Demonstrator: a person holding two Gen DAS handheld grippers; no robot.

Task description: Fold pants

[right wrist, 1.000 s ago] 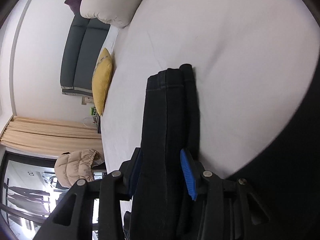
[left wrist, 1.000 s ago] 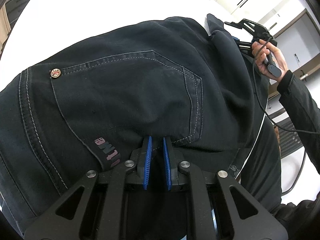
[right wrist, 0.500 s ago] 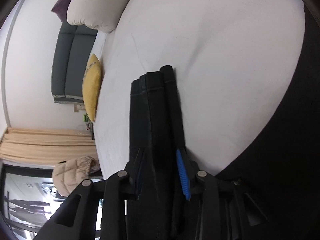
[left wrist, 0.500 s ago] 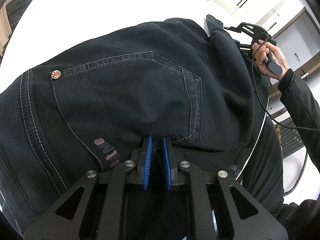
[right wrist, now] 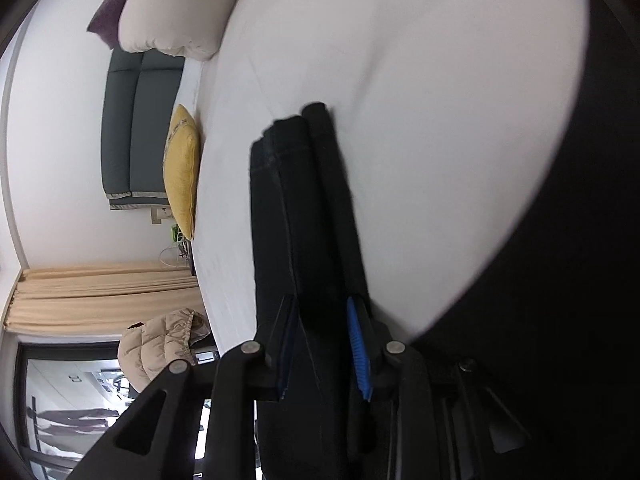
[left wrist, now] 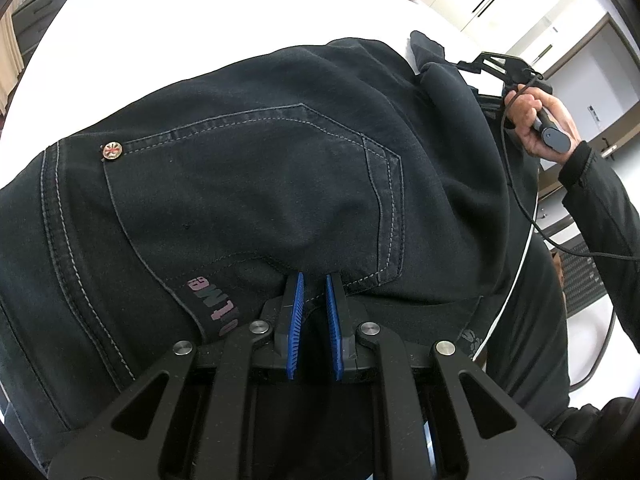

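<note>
Dark denim pants [left wrist: 248, 184] lie on a white bed sheet [left wrist: 180, 20], seat side up, with a back pocket and a metal rivet showing. My left gripper [left wrist: 314, 280] is shut on a pinch of fabric at the pocket's lower edge. Far right in the same view a hand [left wrist: 536, 120] holds my right gripper [left wrist: 508, 68] at the bunched leg ends. In the right wrist view the stacked pant legs [right wrist: 296, 184] run forward between the blue pads [right wrist: 358, 344]. The jaws of my right gripper [right wrist: 322, 304] are closing and the fabric fills the gap between them.
The white sheet [right wrist: 440, 100] stretches ahead of the leg ends. A cream pillow [right wrist: 176, 12] lies at the far end, with a yellow cushion [right wrist: 182, 168] and a grey sofa [right wrist: 136, 128] beside the bed. A person's dark sleeve [left wrist: 600, 208] is at the right.
The right gripper's pads have drawn in against the stacked pant legs, and its view has shifted and rolled a little. The left gripper and its pinch of fabric have not moved.
</note>
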